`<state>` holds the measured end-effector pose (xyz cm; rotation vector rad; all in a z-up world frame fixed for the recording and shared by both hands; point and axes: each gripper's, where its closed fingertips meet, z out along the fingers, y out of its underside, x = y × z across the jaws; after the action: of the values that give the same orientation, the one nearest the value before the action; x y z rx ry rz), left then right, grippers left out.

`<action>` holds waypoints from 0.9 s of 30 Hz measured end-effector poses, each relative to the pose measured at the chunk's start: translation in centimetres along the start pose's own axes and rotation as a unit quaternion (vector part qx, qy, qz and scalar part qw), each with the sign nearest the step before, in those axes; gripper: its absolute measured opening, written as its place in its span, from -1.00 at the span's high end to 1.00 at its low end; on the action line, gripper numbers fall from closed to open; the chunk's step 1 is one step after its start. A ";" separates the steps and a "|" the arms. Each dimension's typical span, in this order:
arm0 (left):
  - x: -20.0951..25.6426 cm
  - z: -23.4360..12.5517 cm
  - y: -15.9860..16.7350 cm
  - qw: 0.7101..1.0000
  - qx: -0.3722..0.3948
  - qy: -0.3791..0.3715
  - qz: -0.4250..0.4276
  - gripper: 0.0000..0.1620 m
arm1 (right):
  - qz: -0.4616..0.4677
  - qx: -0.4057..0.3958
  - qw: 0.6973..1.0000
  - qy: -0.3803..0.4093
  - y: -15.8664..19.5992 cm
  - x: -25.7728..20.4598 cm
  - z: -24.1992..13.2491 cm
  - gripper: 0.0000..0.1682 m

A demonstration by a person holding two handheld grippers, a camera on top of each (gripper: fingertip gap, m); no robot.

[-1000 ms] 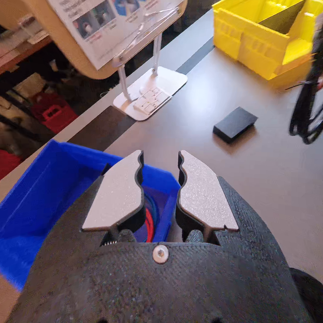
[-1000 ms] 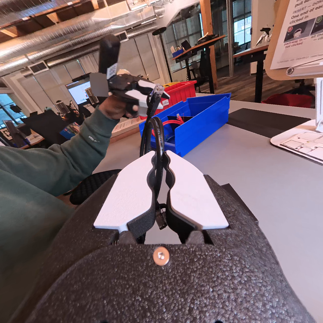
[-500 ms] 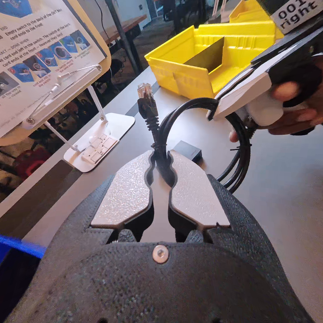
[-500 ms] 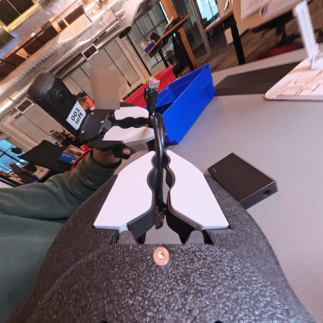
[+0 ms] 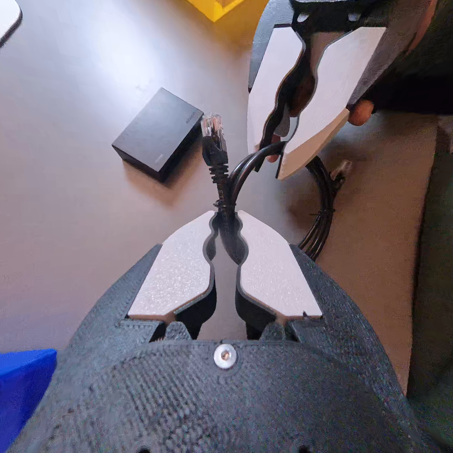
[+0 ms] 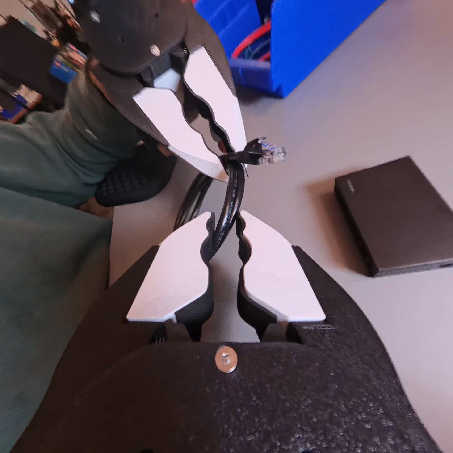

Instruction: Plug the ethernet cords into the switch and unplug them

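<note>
My left gripper (image 5: 225, 213) is shut on a black ethernet cord (image 5: 221, 193) just behind its clear plug (image 5: 212, 130), which points toward the black switch (image 5: 157, 132) lying flat on the grey table. The rest of the cord hangs in a tied bundle (image 5: 321, 208) with its second plug (image 5: 342, 169) near the table. My right gripper (image 6: 226, 214) is slightly open; the cord (image 6: 230, 203) runs loosely between its fingers and touches only the left one. The right wrist view shows the left gripper (image 6: 230, 166), the plug (image 6: 269, 154) and the switch (image 6: 397, 215).
A blue bin (image 6: 306, 36) with red cords (image 6: 247, 46) stands behind the left gripper; its corner shows in the left wrist view (image 5: 22, 382). A yellow bin corner (image 5: 220, 9) is at the far edge. A person's green sleeve (image 6: 49, 147) is at left. The tips of one gripper are about 5 cm away from the tips of the other.
Both grippers have tilted down over the table near the switch. The right gripper's fingers have parted and loosened on the cord. The left gripper keeps its hold behind the plug.
</note>
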<state>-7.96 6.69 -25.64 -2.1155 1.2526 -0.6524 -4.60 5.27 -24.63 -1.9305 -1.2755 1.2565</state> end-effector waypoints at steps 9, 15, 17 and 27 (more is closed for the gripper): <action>0.7 -0.4 -2.4 0.991 0.110 0.073 -0.033 0.74 | 0.051 -0.013 0.998 0.020 1.2 1.5 0.3 0.90; 0.9 -0.7 -3.0 0.972 0.146 0.147 -0.112 0.66 | 0.054 -0.024 0.997 0.058 1.5 2.0 0.4 0.92; 1.0 -0.5 -2.9 0.974 0.144 0.141 -0.099 0.64 | 0.057 -0.030 0.996 0.069 1.8 2.2 0.5 0.92; -0.4 -0.6 -3.0 0.976 0.149 0.105 -0.116 0.51 | 0.070 -0.032 0.994 0.071 2.0 2.2 1.0 0.92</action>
<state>-6.69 8.03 -23.20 -1.9911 0.9472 -1.1171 -4.30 6.30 -27.60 -2.1468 -1.1391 1.1330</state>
